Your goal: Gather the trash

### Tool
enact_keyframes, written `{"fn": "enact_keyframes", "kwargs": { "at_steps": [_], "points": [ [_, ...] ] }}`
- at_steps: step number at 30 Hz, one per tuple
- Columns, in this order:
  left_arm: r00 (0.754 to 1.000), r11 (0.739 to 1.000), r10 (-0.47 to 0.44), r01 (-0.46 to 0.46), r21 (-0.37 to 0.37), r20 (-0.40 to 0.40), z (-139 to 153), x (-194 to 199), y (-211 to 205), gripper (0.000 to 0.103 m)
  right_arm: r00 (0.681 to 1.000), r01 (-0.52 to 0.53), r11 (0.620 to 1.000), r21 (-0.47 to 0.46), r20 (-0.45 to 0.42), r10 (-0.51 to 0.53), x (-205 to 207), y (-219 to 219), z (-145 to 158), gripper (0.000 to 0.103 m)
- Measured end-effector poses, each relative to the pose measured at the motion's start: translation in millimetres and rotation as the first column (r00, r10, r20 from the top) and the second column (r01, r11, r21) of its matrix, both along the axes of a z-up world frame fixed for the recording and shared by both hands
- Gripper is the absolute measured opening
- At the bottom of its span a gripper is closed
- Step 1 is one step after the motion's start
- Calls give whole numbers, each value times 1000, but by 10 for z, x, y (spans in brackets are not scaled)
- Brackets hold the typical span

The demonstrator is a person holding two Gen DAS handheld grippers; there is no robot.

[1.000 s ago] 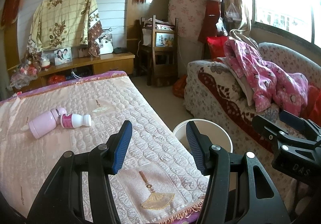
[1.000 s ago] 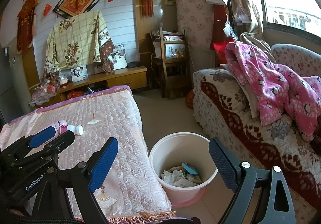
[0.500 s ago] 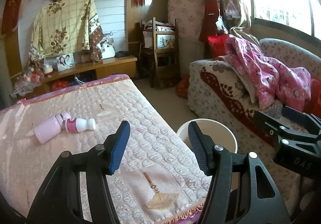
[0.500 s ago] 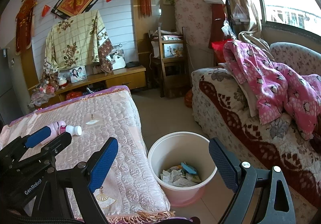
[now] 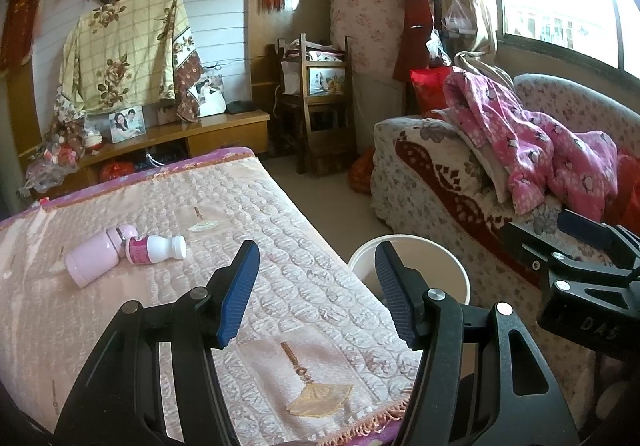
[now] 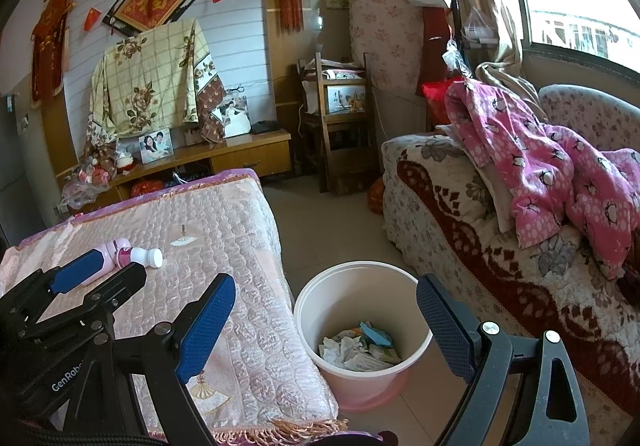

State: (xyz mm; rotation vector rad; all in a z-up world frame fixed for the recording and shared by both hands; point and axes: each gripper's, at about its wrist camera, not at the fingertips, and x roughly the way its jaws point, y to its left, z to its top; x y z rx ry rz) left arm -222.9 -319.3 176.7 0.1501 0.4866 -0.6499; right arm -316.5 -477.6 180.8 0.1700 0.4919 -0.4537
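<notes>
A: What takes up most of the room?

B: A sofa [image 6: 500,266] with a flowered cover along the right, with pink pyjamas [image 6: 560,174] heaped on it, and a table [image 5: 280,246] under a quilted pink cloth on the left. A white bucket [image 6: 316,310] stands on the floor between them, just beside the table's edge.

A: Anything in the bucket?

B: Crumpled paper and wrappers [image 6: 360,346] lie at its bottom.

A: And on the table?

B: Two bottles lying on their sides and touching: a pale pink bottle [image 5: 94,256] and, to its right, a small white bottle [image 5: 158,248] with a pink label and a white cap.

A: The grippers?

B: The left gripper [image 5: 316,286] hangs over the table's near corner, its jaws partly apart with nothing between them; they have just been opening a little. The right gripper [image 6: 324,326] hangs above the bucket, jaws spread wide and empty. Both are well apart from the bottles.
</notes>
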Motion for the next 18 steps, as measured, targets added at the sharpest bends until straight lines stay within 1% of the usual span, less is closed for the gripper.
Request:
{"fn": "enact_keyframes", "kwargs": {
  "at_steps": [11,18],
  "points": [
    [998,999,-39,39,-12,-40,-58,51,-19,59,1000,-3,1000,3,-11,3,7,8,-39,91],
    [998,999,-35,34,-19,-54,-80,84,17,59,999,-14,1000,5,-32,14,68,49,-76,91]
  ]
}}
